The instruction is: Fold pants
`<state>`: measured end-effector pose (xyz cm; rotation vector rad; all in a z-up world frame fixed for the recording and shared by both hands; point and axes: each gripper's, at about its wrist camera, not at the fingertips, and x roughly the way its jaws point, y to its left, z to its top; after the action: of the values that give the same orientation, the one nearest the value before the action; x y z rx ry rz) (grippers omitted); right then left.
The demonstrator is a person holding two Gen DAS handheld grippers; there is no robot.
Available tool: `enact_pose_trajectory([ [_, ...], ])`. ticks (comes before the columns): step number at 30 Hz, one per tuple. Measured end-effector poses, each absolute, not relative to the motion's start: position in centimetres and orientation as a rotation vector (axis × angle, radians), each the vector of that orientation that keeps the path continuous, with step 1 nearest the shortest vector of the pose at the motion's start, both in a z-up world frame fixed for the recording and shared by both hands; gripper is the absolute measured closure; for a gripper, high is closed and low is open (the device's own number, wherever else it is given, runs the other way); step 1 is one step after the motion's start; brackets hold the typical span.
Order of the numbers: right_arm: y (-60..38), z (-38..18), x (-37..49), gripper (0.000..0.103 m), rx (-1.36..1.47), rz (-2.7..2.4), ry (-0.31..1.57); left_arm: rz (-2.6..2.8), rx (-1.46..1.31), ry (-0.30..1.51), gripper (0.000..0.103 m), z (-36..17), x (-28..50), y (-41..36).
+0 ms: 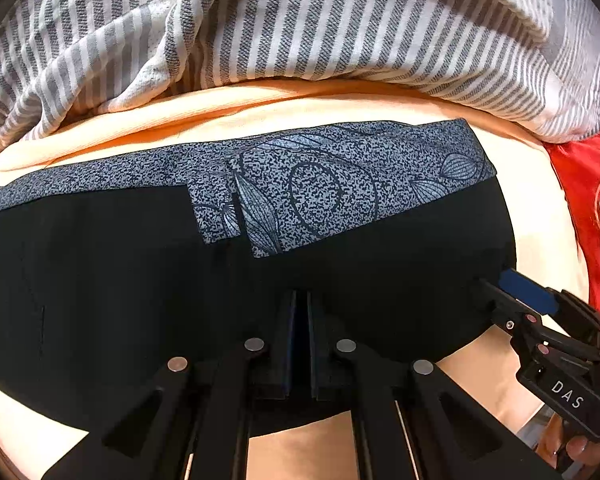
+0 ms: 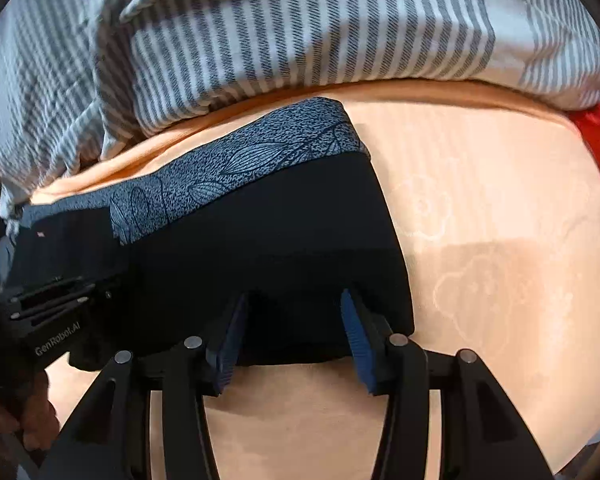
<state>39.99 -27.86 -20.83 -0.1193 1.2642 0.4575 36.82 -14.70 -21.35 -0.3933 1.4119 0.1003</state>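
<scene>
Pants (image 1: pixel 260 288) lie long-axis left-right across the frame centre on the bed. We keep the left gripper (image 1: pixel 301 312) clenched mid-fabric; right gripper (image 2: pixel 296 320) spread, straddling the lower-right edge, nearer that end.

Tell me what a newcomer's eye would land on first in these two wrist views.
First, the black pants with their speckled blue-grey leaf-print waistband, lying flat across the peach sheet. Behind them a rumpled grey-and-white striped blanket fills the top of both views, and a red embroidered cushion shows at the right edge. Near the pants' front edge, the left gripper is shut, while the right gripper stands open over the corner.
</scene>
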Motion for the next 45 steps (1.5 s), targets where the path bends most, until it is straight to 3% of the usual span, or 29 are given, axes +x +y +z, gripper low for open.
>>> enact_pose_trajectory([
  [13,-27.3,-21.1,40.4,0.045,-0.141,0.479,1.278,0.136,-0.346,1.431,0.096,-20.6,36.1,-15.0],
  [14,-27.3,-21.1,40.4,0.044,-0.141,0.484,1.281,0.142,-0.34,1.43,0.091,-20.4,36.1,-15.2],
  [15,-27.3,-21.1,40.4,0.043,-0.142,0.489,1.283,0.146,-0.341,1.429,0.078,-20.2,36.2,-15.4],
  [16,-27.3,-21.1,40.5,0.043,-0.143,0.494,1.285,0.153,-0.352,1.42,0.026,-19.9,36.1,-15.6],
  [17,-27.3,-21.1,40.5,0.043,-0.145,0.497,1.285,0.167,-0.363,1.402,0.002,-19.5,35.9,-15.6],
  [19,-27.5,-21.1,40.5,0.042,-0.135,0.499,1.289,0.19,-0.387,1.359,0.001,-18.9,35.4,-15.5],
  [32,-26.9,-21.4,40.6,0.033,-0.142,0.552,1.292,0.254,-0.574,1.513,0.001,-22.6,30.5,-15.2],
  [38,-26.1,-21.5,40.4,0.023,-0.189,0.575,1.303,0.341,-0.673,1.393,0.001,-21.4,26.6,-14.4],
  [45,-24.7,-21.1,40.0,0.01,-0.24,0.557,1.301,0.35,-0.759,1.397,0.001,-21.7,23.6,-12.7],
])
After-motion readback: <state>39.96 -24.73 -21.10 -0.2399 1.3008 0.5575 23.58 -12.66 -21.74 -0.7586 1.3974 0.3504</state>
